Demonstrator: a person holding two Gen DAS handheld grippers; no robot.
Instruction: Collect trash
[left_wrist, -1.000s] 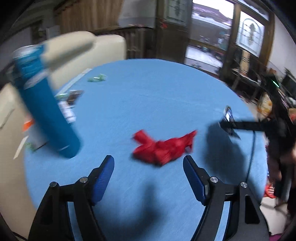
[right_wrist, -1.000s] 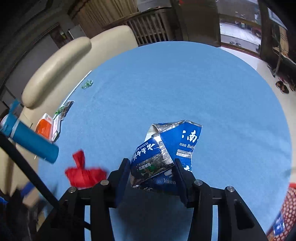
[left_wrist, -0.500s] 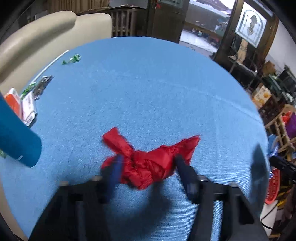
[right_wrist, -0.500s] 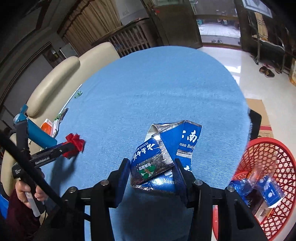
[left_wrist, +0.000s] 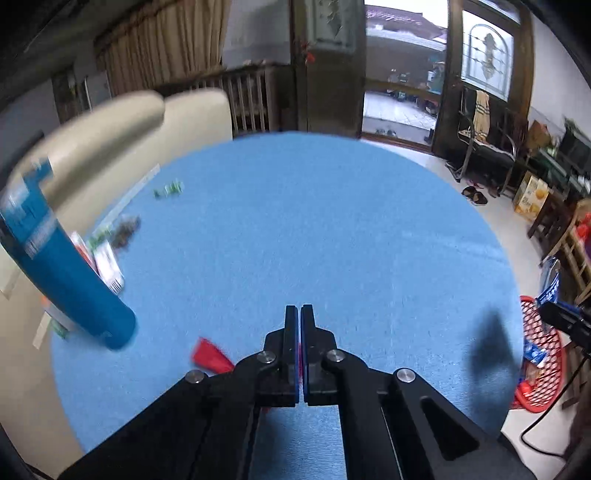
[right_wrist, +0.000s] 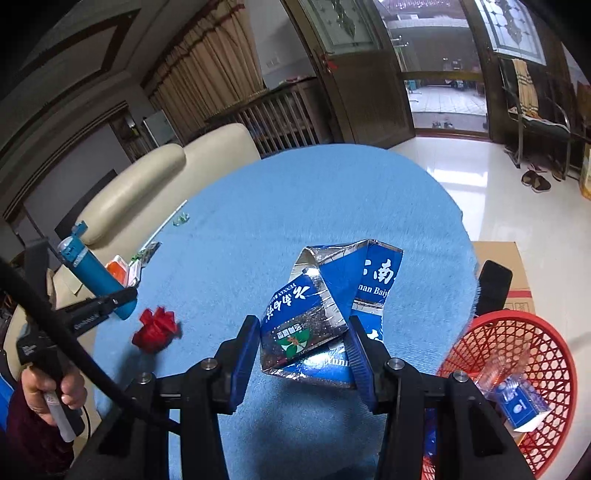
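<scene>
In the left wrist view my left gripper (left_wrist: 299, 314) is shut, fingertips pressed together with nothing showing at them. A crumpled red wrapper (left_wrist: 210, 356) peeks out from under its left side. The right wrist view shows that red wrapper (right_wrist: 157, 328) on the blue tablecloth (right_wrist: 295, 206), apart from the left gripper (right_wrist: 129, 293), which a hand holds above it. My right gripper (right_wrist: 303, 326) is shut on a crushed blue and silver carton (right_wrist: 314, 295) near the table's right edge. A red mesh basket (right_wrist: 517, 332) with trash in it stands on the floor just to the right.
A tall blue bottle (right_wrist: 92, 273) stands at the table's left edge beside small packets (left_wrist: 107, 254). Green scraps (left_wrist: 170, 188) lie farther back. A cream sofa (right_wrist: 147, 184) borders the left side. A cardboard box (right_wrist: 513, 273) sits behind the basket.
The left jaws went from wide open, to around the red wrapper, to fully shut, and that gripper lifted off it. The right gripper carried the carton right, bringing the basket into view.
</scene>
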